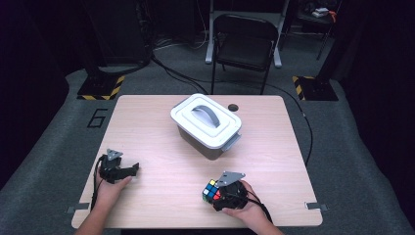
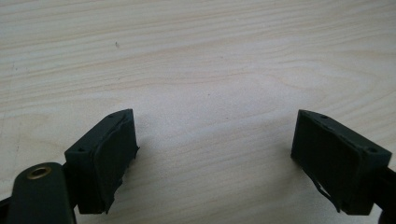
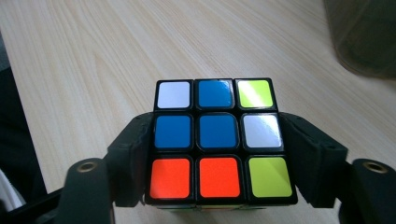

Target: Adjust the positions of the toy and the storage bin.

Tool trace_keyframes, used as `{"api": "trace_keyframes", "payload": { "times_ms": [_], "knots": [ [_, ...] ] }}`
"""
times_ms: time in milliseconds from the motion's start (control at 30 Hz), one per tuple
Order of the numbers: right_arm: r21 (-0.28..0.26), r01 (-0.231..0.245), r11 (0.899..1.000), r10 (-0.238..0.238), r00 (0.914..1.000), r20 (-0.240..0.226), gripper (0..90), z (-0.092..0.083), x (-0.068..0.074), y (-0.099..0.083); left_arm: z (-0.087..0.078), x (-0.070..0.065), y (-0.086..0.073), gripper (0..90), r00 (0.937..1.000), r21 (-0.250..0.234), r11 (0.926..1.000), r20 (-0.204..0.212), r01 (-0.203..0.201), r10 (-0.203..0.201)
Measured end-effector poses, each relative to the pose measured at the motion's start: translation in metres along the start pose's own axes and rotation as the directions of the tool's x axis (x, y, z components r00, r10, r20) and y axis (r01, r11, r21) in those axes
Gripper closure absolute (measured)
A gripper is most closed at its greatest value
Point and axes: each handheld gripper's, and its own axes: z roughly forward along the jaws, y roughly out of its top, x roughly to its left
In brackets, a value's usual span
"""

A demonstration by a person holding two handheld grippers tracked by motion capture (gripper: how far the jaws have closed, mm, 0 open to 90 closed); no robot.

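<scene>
Right gripper view shows the puzzle cube (image 3: 218, 140) sitting between the jaws of the right gripper (image 3: 219, 158), both pads flat against its sides in a grip. It rests on the table (image 1: 161, 171) near the front edge, toward the right corner. Left gripper (image 2: 215, 154) gapes over bare wood.

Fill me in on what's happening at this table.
A person holds a gripper in each hand at a wooden table. The right gripper has a scrambled puzzle cube between its jaws, which flank the cube's sides near the table's front edge. The left gripper rests open over bare wood with nothing between its jaws. A grey lidded box with a handle sits closed farther back on the table.
</scene>
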Motion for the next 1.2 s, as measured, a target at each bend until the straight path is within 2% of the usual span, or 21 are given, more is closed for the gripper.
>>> {"api": "trace_keyframes", "payload": {
  "times_ms": [167, 200, 367, 600, 700, 1033, 1200],
  "knots": [
    [0.005, 0.001, 1.0, -0.001, 1.0, 0.009, 24.8, -0.001, -0.001, 0.001, 0.0, 0.0, 0.0, 14.0, 1.0, -0.002, 1.0, 0.0, -0.002, 0.002],
    [-0.003, -0.013, 1.0, 0.013, 0.9997, 0.022, 23.1, -0.002, 0.0, 0.002, 0.0, 0.0, 0.0, 14.0, 1.0, 0.004, 1.0, 0.001, 0.002, -0.002],
    [-0.018, -0.017, 1.0, 0.017, 0.9996, 0.024, 22.0, -0.009, -0.002, 0.006, 0.0, 0.0, 0.0, 14.0, 1.0, 0.0, 1.0, -0.002, -0.005, 0.005],
    [-0.043, -0.041, 0.998, 0.04, 0.9992, -0.008, 22.0, -0.02, -0.005, 0.017, 0.0, 0.0, 0.0, 14.0, 1.0, 0.0, 1.0, 0.0, 0.0, 0.0],
    [-0.046, -0.038, 0.998, 0.037, 0.9993, -0.007, 22.5, -0.025, -0.006, 0.023, 0.0, 0.0, 0.0, 14.0, 1.0, -0.001, 1.0, -0.001, -0.001, 0.001],
    [-0.058, -0.045, 0.997, 0.047, 0.9982, 0.037, 24.7, -0.043, -0.023, 0.044, 0.0, 0.0, 0.0, 14.0, 1.0, 0.0, 1.0, -0.002, -0.004, 0.004],
    [-0.066, -0.07, 0.995, 0.073, 0.9964, 0.044, 24.8, -0.049, -0.034, 0.055, 0.0, 0.0, 0.0, 14.0, 1.0, -0.002, 1.0, 0.0, -0.001, 0.001]
  ]
}}
